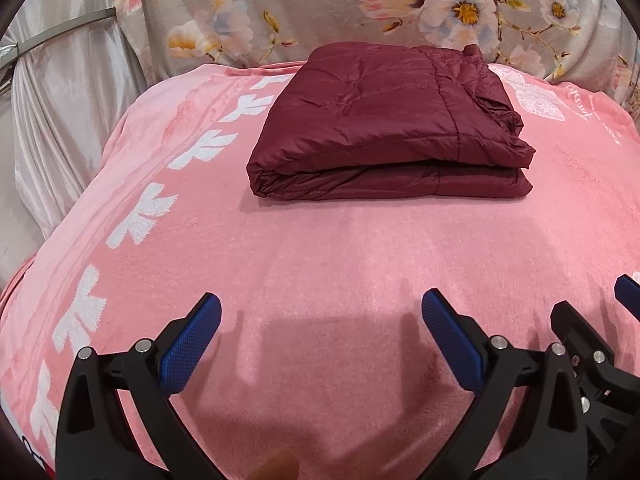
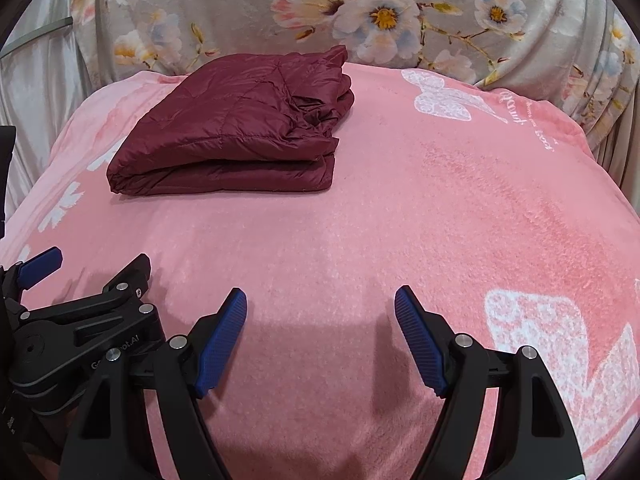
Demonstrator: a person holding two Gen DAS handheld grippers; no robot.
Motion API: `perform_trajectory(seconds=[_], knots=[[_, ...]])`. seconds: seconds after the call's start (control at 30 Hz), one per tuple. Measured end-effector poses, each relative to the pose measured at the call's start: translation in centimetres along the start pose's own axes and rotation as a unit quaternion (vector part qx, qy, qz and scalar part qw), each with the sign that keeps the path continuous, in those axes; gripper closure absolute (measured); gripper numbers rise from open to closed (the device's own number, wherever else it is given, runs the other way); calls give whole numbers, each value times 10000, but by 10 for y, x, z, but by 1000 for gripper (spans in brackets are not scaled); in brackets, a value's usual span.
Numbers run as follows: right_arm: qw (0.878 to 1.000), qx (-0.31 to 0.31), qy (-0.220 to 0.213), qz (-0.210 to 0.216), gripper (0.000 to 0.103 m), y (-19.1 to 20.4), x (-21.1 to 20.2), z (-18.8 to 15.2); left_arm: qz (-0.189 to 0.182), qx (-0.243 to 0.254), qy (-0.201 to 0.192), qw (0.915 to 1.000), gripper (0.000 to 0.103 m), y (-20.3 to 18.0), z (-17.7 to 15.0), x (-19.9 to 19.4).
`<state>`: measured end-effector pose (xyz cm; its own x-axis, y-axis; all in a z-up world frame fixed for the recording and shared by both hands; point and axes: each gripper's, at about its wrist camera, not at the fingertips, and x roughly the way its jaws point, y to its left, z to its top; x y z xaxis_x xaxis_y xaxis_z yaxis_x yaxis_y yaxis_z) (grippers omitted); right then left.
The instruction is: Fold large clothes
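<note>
1 folded jacket, 2 grippers, both released, nothing held.

Maroon quilted jacket (image 1: 384,128) sits folded in a flat stack on the pink blanket (image 1: 320,264), toward the far edge, w/ the fold facing the grippers and loose layers at its right side. Left gripper (image 1: 320,308) and right gripper (image 2: 320,300) hover side by side over the near part of the blanket, jaws spread wide, blue pads (image 1: 192,344) clear of fabric, well apart from the jacket. Wide bare strip of blanket between grippers and jacket; more open room to the jacket's right. 1 floral blanket (image 2: 240,8) drapes behind the far edge, grey satin cloth (image 1: 60,120) hangs past the left edge.
</note>
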<state>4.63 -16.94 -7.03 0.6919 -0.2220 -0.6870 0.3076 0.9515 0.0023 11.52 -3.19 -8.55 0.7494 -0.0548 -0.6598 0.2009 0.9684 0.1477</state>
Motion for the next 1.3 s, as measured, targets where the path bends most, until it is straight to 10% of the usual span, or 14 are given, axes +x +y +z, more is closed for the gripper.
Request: perform_trajectory(seconds=[1.3], knots=[[10000, -25, -50, -73, 29, 0, -5, 0, 85, -2, -63, 9999, 5, 0, -2, -4]])
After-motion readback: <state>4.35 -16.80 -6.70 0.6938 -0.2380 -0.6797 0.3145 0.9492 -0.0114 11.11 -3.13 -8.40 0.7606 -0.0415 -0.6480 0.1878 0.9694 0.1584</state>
